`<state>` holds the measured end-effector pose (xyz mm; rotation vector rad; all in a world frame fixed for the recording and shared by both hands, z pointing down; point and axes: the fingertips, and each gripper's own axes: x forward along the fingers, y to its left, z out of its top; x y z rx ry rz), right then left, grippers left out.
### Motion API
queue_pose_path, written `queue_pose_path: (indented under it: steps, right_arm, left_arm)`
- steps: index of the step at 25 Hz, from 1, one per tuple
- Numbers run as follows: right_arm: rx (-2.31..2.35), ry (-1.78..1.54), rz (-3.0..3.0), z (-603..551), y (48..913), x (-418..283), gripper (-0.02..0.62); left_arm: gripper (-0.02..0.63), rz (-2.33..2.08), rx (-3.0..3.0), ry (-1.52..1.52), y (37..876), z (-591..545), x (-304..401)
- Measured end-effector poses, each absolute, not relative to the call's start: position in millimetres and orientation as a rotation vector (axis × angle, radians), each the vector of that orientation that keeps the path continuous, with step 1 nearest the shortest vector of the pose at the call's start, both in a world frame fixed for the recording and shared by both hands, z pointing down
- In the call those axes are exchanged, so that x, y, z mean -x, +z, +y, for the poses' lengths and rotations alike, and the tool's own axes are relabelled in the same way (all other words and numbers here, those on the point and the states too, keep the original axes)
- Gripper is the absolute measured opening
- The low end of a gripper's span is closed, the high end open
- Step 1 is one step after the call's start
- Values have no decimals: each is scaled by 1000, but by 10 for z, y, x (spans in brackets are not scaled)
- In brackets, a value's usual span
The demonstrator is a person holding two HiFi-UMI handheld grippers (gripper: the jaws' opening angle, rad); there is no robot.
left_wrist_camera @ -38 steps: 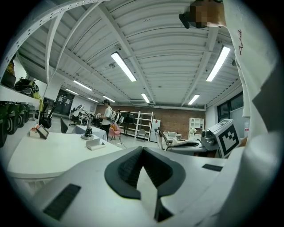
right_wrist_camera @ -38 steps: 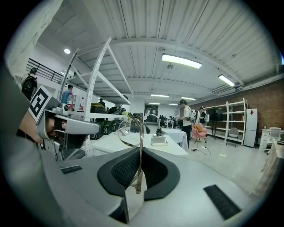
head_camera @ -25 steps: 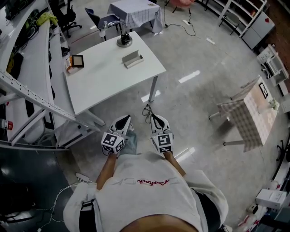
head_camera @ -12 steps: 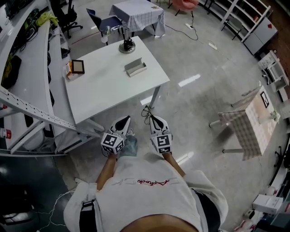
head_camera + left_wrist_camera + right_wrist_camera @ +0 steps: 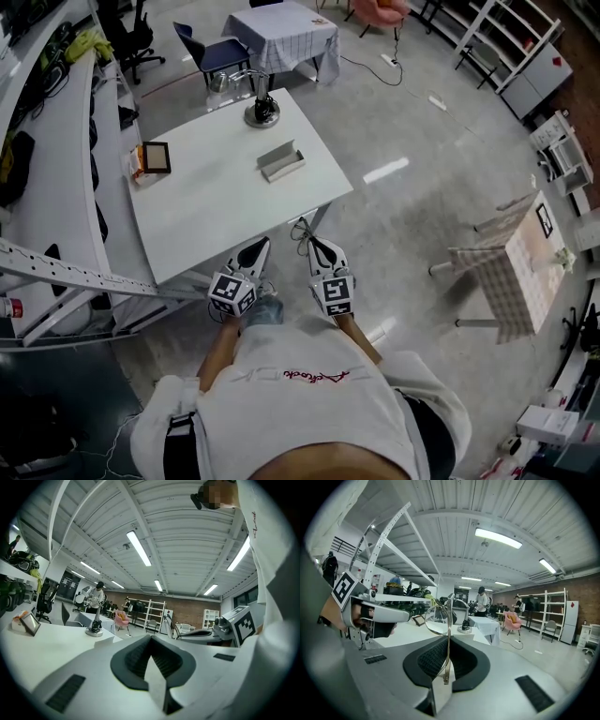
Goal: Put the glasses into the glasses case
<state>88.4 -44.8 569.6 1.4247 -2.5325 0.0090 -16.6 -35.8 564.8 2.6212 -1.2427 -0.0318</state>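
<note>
The grey glasses case [image 5: 281, 161] lies open on the white table [image 5: 206, 197], well ahead of both grippers. My right gripper [image 5: 313, 244] is shut on the thin-framed glasses [image 5: 302, 230], which stick out past its tips; in the right gripper view one round lens and its frame [image 5: 449, 616] stand upright between the pads of my right gripper [image 5: 447, 641]. My left gripper [image 5: 260, 246] hangs beside it over the floor at the table's near edge. In its own view my left gripper [image 5: 151, 638] is shut with nothing in it.
On the table stand a small framed picture [image 5: 153, 157] at the left and a black stand on a round base [image 5: 262, 112] at the far edge. A metal rack [image 5: 84, 272] runs along the left. A checked-cloth table [image 5: 511, 267] stands to the right.
The person has stepped a little nearer the table, so it sits lower and closer in the head view. Both grippers keep their pose; the right one holds the glasses throughout.
</note>
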Motion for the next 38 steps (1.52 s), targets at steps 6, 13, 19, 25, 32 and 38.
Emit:
queue_pose_path:
  steps: [6,13,19,25,32,38]
  right_arm:
    - [-1426,4,-2527,-881,5643,-785,28]
    - [-1431,-9,-2518,-1388,5596,-644,28]
    - [-1442,-28,-2519,-1846,5541,-531,28]
    - [-1458,-36,-2507,-2175,5559,-446,28]
    - [-1460,-20,-2499,-2350,5648,-354,28]
    - [-1447,24,-2481,-2323,5785,-355,28]
  left_arm:
    - [26,-1237,-2628,-36,5575,-812,269]
    - [26,-1215,-2644,-42,5527,-1321,383]
    - [26,-1204,-2663,-49,5467,-1781,481]
    - [26,-1195,-2677,-58,5470,-2117,585]
    - [26,-1187,-2669,-49,5547,-2290,678]
    - [26,-1192,-2645,-13,5682,-2350,761]
